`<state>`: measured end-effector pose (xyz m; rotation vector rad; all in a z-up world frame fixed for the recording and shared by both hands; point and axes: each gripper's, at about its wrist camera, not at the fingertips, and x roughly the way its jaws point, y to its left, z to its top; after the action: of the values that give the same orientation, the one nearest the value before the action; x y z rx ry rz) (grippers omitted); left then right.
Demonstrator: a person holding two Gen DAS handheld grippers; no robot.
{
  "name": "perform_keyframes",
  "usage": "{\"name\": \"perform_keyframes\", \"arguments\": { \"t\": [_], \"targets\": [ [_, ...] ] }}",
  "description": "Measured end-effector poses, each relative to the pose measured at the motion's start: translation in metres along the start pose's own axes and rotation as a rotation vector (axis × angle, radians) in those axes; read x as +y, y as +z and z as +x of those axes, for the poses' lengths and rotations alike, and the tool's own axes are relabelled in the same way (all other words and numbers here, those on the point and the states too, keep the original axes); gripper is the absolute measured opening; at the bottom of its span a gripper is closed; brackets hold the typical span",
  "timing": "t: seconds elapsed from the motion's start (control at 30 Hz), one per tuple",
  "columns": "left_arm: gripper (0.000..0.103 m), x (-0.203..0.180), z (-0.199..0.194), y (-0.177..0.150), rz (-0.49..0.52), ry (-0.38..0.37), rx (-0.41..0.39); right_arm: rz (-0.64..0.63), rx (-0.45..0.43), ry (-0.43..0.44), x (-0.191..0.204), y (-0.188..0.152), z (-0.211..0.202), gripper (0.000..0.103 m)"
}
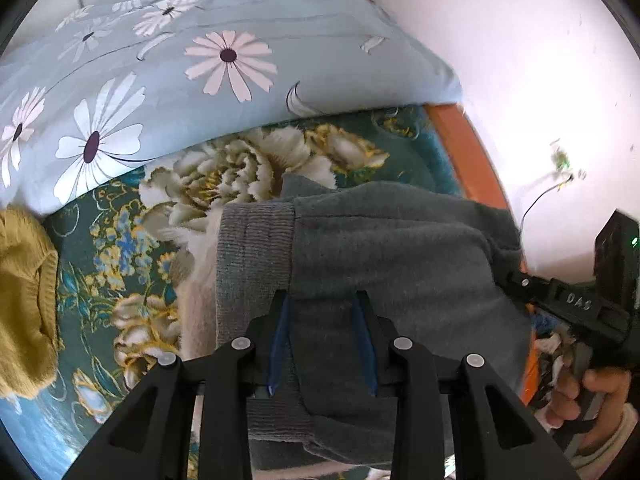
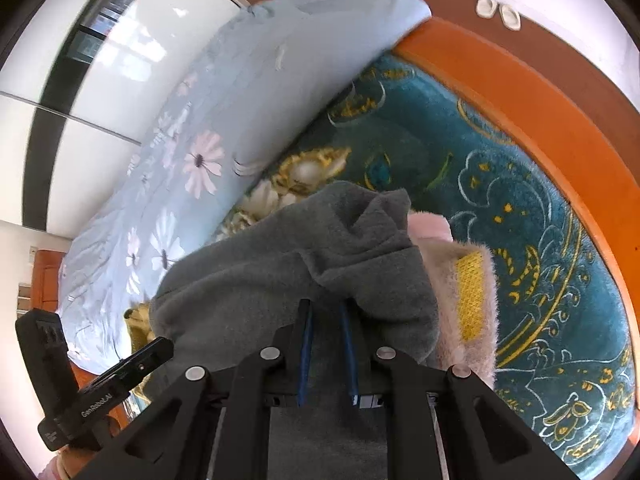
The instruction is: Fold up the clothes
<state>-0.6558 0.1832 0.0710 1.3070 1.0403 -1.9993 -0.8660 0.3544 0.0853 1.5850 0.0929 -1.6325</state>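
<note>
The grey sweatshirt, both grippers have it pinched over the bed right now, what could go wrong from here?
1. The left gripper pinches the grey sweatshirt near its ribbed hem and the right gripper holds bunched cloth, so the fold may come out uneven.
2. The fluffy pink garment lies under the sweatshirt and could get dragged along.
3. The mustard knit lies close by and could get caught in the fold.

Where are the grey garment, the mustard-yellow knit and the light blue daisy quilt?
grey garment [image 1: 256, 256]: left wrist view, on its ribbed cuff.
mustard-yellow knit [image 1: 24, 300]: left wrist view, on its bunched middle.
light blue daisy quilt [image 2: 192, 160]: right wrist view, on a pink daisy.
</note>
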Motion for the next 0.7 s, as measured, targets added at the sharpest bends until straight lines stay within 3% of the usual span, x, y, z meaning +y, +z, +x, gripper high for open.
{"name": "perform_keyframes", "arguments": {
  "t": [0.1,0.23,0.4,0.5,0.53,0.6,0.63,0.7],
  "targets": [
    [0.033,-0.003,-0.024,-0.016,0.021,0.034,-0.058,-0.018,-0.083,0.058,0.009,-0.021,-0.030,0.019],
    [0.033,0.003,-0.052,-0.044,0.016,0.048,-0.118,-0.047,-0.129,0.121,0.031,-0.058,-0.062,0.019],
    [0.033,0.016,-0.063,-0.076,0.001,0.096,-0.111,-0.185,-0.055,0.134,0.076,-0.111,-0.059,0.019],
    [0.033,0.025,-0.066,-0.099,-0.022,0.112,-0.110,-0.193,0.027,0.117,0.092,-0.138,-0.042,0.019],
    [0.033,0.028,-0.067,-0.106,-0.025,0.117,-0.105,-0.184,0.043,0.109,0.095,-0.147,-0.035,0.022],
    [0.036,0.033,-0.067,-0.119,-0.029,0.128,-0.092,-0.170,0.048,0.078,0.097,-0.157,-0.029,0.049],
    [0.037,0.035,-0.066,-0.125,-0.033,0.130,-0.081,-0.158,0.047,0.057,0.097,-0.163,-0.026,0.057],
    [0.038,0.040,-0.064,-0.136,-0.035,0.135,-0.057,-0.136,0.046,0.017,0.096,-0.173,-0.020,0.064]
  ]
}}
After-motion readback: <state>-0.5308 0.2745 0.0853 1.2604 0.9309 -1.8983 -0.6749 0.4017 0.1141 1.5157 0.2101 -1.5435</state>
